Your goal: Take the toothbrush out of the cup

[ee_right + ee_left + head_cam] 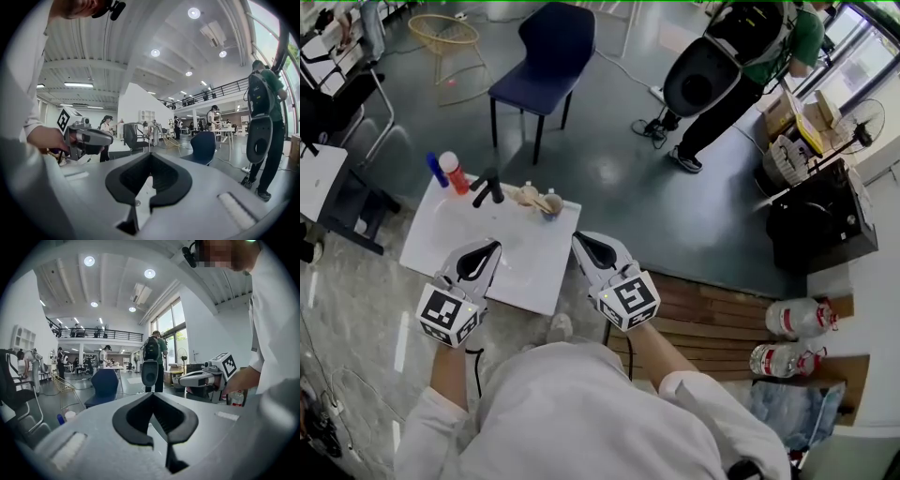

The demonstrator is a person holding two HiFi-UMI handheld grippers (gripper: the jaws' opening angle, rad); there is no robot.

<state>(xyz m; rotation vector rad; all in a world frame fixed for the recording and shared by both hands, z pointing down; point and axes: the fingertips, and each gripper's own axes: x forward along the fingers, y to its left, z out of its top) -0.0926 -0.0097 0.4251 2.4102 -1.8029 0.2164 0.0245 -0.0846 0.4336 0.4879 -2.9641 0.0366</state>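
- We hold the left gripper (490,249) over the table's (441,246) near side, jaws closed, empty.
- Right gripper (579,242) at the table's right edge, jaws closed, empty.
- Toothbrush (528,194) is in the cup (551,206) at the far edge, well apart from both.

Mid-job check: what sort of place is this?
Probably a big open lab or workshop hall: a mezzanine railing, tall windows, and a small white table standing out on the open floor.
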